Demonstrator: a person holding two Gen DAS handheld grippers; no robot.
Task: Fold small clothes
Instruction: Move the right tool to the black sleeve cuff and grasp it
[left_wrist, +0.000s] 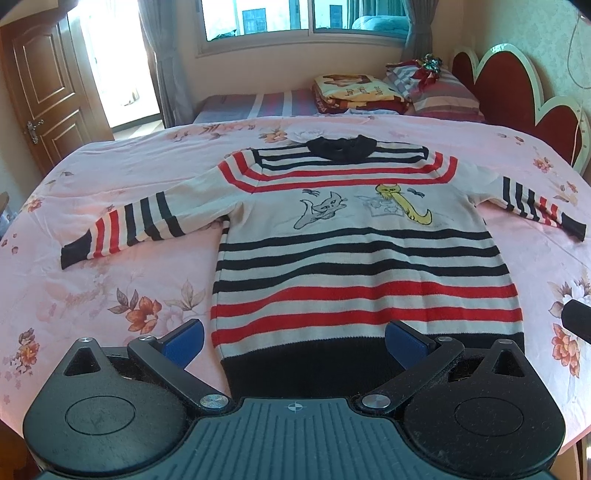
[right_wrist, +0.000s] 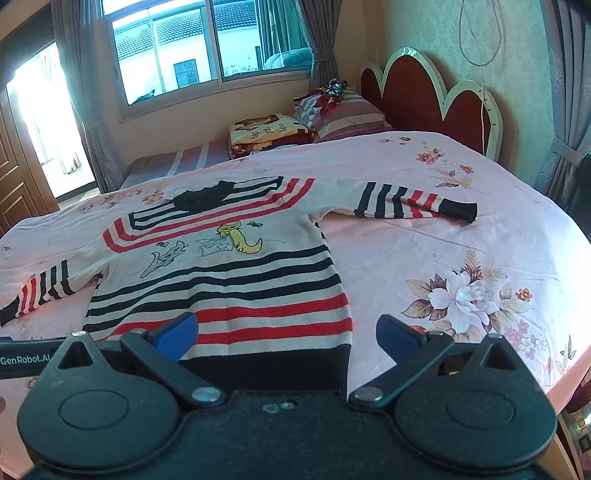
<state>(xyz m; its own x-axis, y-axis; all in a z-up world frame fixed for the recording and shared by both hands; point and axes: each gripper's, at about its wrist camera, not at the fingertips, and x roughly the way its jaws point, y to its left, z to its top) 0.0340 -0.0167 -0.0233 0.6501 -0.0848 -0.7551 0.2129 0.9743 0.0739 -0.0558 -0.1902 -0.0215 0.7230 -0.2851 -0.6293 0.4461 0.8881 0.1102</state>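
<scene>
A small striped sweater (left_wrist: 354, 251) in white, red and navy, with cat pictures on the chest, lies flat and face up on the pink floral bedspread (left_wrist: 110, 288). Both sleeves are spread out to the sides. It also shows in the right wrist view (right_wrist: 229, 273). My left gripper (left_wrist: 295, 341) is open, hovering over the navy hem near its left corner, holding nothing. My right gripper (right_wrist: 286, 338) is open over the hem's right corner, also empty. Part of the right gripper (left_wrist: 578, 319) shows at the right edge of the left wrist view.
A folded blanket (left_wrist: 354, 92) and striped pillows (left_wrist: 436, 92) lie at the far end of the bed by the red headboard (left_wrist: 517, 88). A window and curtains are behind. A wooden door (left_wrist: 40, 92) stands at the left. The bed edge drops off at the right (right_wrist: 569, 373).
</scene>
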